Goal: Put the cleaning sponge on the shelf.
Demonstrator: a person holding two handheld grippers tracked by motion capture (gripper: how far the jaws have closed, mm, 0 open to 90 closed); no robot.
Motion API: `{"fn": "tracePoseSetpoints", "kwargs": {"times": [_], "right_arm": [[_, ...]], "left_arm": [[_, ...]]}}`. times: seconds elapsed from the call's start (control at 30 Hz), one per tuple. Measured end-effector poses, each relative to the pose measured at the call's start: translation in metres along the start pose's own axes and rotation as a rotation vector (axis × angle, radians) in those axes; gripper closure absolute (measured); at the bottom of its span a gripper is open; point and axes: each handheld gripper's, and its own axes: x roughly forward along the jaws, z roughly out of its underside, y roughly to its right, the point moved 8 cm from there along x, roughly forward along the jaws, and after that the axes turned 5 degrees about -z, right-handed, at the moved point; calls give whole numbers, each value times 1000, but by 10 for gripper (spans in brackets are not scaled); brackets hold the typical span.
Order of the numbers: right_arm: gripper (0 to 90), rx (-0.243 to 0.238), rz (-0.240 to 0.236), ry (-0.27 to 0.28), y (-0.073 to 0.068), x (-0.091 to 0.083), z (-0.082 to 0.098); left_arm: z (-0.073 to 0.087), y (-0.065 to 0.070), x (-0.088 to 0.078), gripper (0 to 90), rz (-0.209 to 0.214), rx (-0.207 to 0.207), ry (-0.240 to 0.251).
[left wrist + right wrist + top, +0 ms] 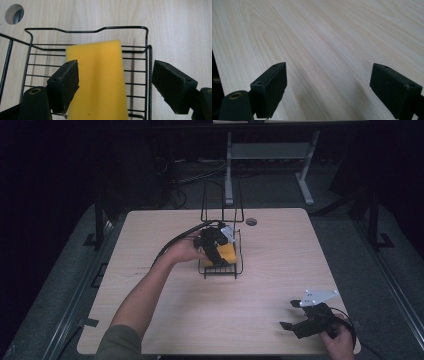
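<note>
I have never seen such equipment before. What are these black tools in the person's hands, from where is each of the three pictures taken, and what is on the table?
There is no robot here. A person holds a hand tool, a two-jaw gripper, in each hand.

The high view is taken from above the wooden table. In it the left gripper reaches into a black wire basket, and the right gripper rests near the table's front corner.

The other two pictures come from small cameras that ride on the grippers and look along their black jaws.

In the left gripper view, the left gripper's jaws stand open over a yellow sponge that lies in the basket. The jaws do not squeeze it.

In the right gripper view, the right gripper's jaws are open above bare wood and hold nothing.

A round hole is in the tabletop behind the basket.
</note>
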Motion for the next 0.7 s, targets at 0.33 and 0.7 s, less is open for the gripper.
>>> {"fn": "tracePoseSetpoints", "kwargs": {"times": [0.33, 0.7], "right_arm": [[138, -14, 2, 1, 0, -1, 0], [138, -20, 4, 6, -1, -2, 0]], "left_arm": [[1, 15, 0, 214, -3, 19, -12], [-7, 33, -5, 209, 0, 64, -9]]}}
